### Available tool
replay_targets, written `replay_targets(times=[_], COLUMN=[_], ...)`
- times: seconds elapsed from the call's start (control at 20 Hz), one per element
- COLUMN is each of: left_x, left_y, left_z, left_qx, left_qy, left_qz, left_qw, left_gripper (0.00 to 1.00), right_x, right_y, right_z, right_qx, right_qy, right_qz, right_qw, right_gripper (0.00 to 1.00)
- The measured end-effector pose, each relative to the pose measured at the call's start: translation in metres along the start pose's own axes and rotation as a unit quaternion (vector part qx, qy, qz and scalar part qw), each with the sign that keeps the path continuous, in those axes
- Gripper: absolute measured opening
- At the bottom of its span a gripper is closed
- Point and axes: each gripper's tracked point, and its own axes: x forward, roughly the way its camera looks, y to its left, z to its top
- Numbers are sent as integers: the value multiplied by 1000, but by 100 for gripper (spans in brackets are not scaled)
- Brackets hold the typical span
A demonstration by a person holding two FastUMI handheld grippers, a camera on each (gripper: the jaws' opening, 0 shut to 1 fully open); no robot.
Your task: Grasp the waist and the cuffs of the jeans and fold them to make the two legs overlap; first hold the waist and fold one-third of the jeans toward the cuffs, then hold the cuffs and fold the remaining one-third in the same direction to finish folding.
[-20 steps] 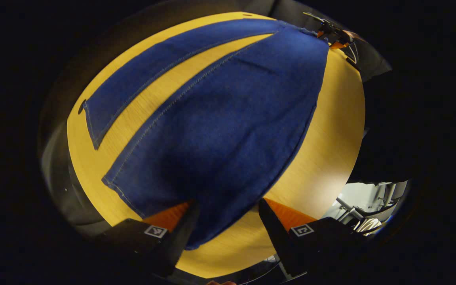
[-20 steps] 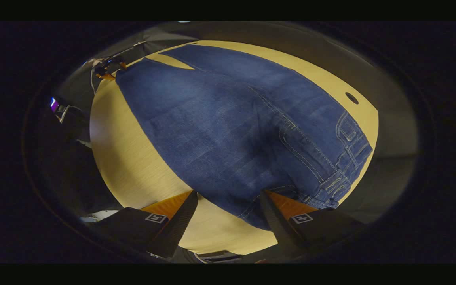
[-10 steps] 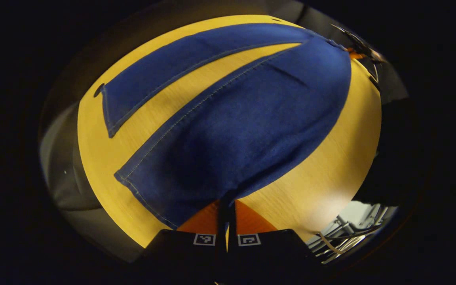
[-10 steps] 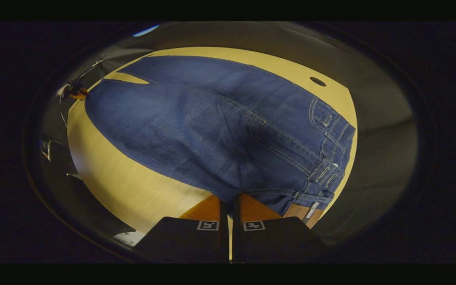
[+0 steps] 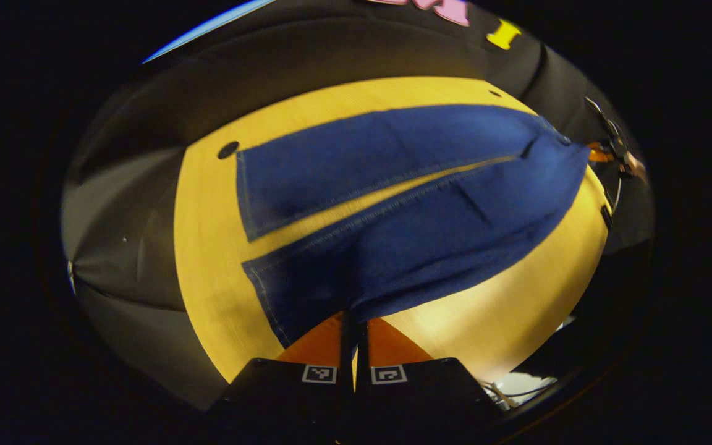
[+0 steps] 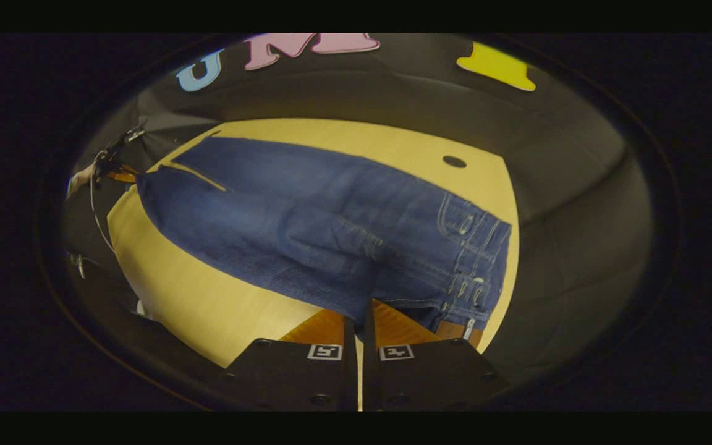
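jeans (image 5: 430, 216): spread on counter (image 5: 207, 247), mid-frame, legs apart | left gripper (image 5: 354, 324): clenched on near-leg cuff edge, bottom centre | right gripper (image 6: 359, 315): clenched on waist (image 6: 473, 259) edge | handling: denim looks heavy, limp, likely sags; pinch hems, lift both together

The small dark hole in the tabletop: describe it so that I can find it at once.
Start from the yellow wooden table with the blue jeans spread across it. In the right gripper view, look past the waistband toward the far edge: the dark round hole sits there on bare wood, apart from the denim, the only mark on the surface.
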Motion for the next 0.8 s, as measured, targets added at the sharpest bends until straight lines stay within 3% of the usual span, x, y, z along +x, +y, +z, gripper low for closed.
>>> replay_targets(times=[0.15,0.3,0.45,0.6,0.8], left_x=[-27,-42,-35,17,65], left_y=[14,20,19,55,63], left_z=[52,84,129,161,172], left_qx=[-48,-63,-74,-92,-91], left_qy=[-48,-68,-73,-79,-67], left_qz=[9,31,52,77,115], left_qw=[998,995,993,990,987], left_gripper=[6,9,6,6,6], right_x=[-1,6,27,63,115], right_y=[-14,-34,-52,-70,-79], right_z=[49,86,116,133,137], right_qx=[5,8,27,51,42], right_qy=[-59,-90,-112,-112,-80], right_qz=[-27,-59,-80,-91,-105], right_qw=[998,994,990,988,990], right_gripper=[7,7,7,7,7])
